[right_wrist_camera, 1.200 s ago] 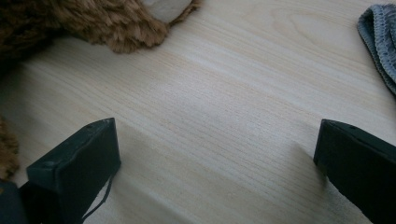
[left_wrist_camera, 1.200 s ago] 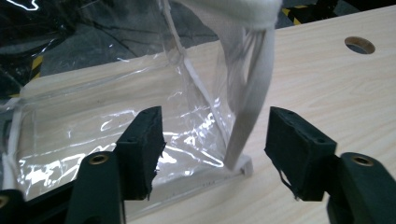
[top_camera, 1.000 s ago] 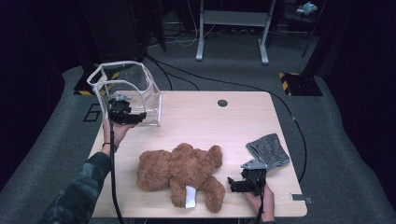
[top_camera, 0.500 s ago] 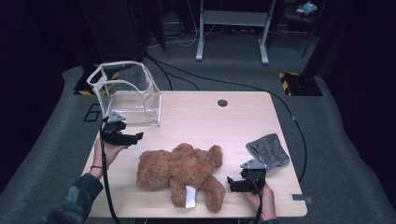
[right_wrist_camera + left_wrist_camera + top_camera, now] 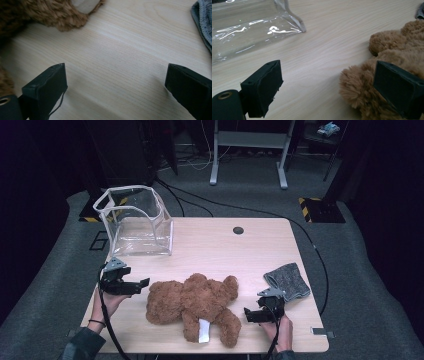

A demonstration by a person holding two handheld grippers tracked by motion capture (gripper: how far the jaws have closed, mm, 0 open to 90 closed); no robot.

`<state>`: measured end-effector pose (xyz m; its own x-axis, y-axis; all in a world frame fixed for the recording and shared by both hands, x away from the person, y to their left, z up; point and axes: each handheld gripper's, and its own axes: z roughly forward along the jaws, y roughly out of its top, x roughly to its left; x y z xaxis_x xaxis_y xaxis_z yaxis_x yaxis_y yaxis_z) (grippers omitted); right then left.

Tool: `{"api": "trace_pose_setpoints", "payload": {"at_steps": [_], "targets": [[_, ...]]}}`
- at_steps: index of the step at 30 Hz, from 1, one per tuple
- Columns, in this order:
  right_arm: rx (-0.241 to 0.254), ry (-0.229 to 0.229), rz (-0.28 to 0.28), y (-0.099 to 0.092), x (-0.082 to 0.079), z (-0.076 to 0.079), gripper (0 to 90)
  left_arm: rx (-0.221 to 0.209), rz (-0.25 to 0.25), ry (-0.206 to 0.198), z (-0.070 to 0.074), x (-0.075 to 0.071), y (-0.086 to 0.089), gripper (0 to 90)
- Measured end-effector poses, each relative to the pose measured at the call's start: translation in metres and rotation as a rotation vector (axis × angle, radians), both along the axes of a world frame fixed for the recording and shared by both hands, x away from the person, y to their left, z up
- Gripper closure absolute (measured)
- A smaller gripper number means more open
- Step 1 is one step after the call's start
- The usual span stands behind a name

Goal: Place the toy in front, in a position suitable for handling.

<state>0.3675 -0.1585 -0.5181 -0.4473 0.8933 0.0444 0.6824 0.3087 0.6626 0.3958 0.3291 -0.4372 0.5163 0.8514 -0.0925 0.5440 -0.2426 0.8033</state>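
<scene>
Now the brown plush teddy bear (image 5: 192,305) lies stretched out on the pale wooden worktop (image 5: 215,245), towards its near edge, with a white fabric tag (image 5: 202,331) showing at one leg. The left gripper (image 5: 142,283) is held low over the worktop just beside the bear's left end, pointing towards it; its jaws have just been opening and stand wide apart. In the left gripper view one jaw is over bare wood and the other stands in front of the brown fur (image 5: 362,87); the gap between them takes in the furry edge, with no pad pressing on it as far as can be seen. The clear soft-plastic bag with a white-trimmed rim (image 5: 135,222) stands upright and open at the far left of the worktop, apart from the left gripper. The right gripper (image 5: 248,312) is held near the bear's other end, close to one leg, with its jaws spread wide over bare wood and nothing between them. A grey knitted cloth (image 5: 289,281) lies folded just behind the right gripper, near the right edge of the worktop. A small dark round plug (image 5: 238,230) sits in the worktop's far side.
</scene>
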Motion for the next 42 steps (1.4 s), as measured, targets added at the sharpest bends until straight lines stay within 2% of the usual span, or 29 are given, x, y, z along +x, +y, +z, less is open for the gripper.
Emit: {"api": "trace_pose_setpoints", "payload": {"at_steps": [2,3,8,10,12,14,16,17,19,21,25,27,32,35,37,38,40,42], "targets": [[-0.004,-0.010,0.008,0.001,0.001,0.005,4.4,-0.003,-0.006,0.000,-0.001,-0.004,0.000,7.4],[-0.003,0.001,-0.001,0.002,0.001,0.008,4.6,-0.010,-0.009,0.000,-0.001,-0.007,0.000,7.2],[0.002,-0.034,0.012,0.005,0.002,0.025,6.2,-0.029,-0.032,0.003,-0.003,-0.020,0.000,6.6],[-0.001,-0.041,0.018,0.008,0.003,0.032,7.3,-0.017,-0.049,0.012,-0.006,-0.025,-0.002,6.7],[0.018,-0.038,0.016,0.011,0.005,0.037,7.7,-0.016,-0.052,0.012,-0.010,-0.031,-0.004,6.7],[0.025,-0.050,0.039,0.011,0.006,0.043,8.1,-0.015,-0.059,0.015,-0.012,-0.035,-0.005,6.7],[0.045,-0.052,0.038,0.016,0.006,0.049,8.6,-0.033,-0.056,0.010,-0.013,-0.040,-0.007,6.7],[0.040,-0.068,0.053,0.018,0.006,0.052,8.9,-0.032,-0.063,0.009,-0.014,-0.042,-0.008,6.7],[0.047,-0.063,0.061,0.022,0.006,0.057,9.4,-0.037,-0.085,0.019,-0.013,-0.046,-0.010,6.7],[0.051,-0.073,0.073,0.024,0.006,0.062,9.5,-0.040,-0.092,0.005,-0.013,-0.050,-0.014,6.6],[0.100,-0.088,0.091,0.027,0.006,0.074,9.7,-0.034,-0.126,0.012,-0.011,-0.057,-0.021,6.8],[0.118,-0.102,0.112,0.033,0.003,0.080,9.9,-0.017,-0.151,0.017,-0.014,-0.061,-0.026,6.9],[0.141,-0.120,0.181,0.056,-0.003,0.092,10.6,0.004,-0.170,0.021,-0.026,-0.071,-0.038,7.6],[0.148,-0.113,0.215,0.071,0.001,0.094,11.6,0.020,-0.166,0.031,-0.037,-0.075,-0.043,9.2],[0.158,-0.107,0.237,0.081,0.003,0.094,13.7,0.021,-0.166,0.047,-0.045,-0.076,-0.046,13.4],[0.147,-0.109,0.242,0.088,0.004,0.094,14.2,0.023,-0.169,0.042,-0.048,-0.077,-0.046,13.6],[0.137,-0.106,0.258,0.094,0.007,0.092,18.3,0.037,-0.185,0.041,-0.051,-0.079,-0.049,16.5],[0.131,-0.089,0.270,0.098,0.010,0.089,26.0,0.033,-0.183,0.030,-0.054,-0.081,-0.050,20.6]]}}
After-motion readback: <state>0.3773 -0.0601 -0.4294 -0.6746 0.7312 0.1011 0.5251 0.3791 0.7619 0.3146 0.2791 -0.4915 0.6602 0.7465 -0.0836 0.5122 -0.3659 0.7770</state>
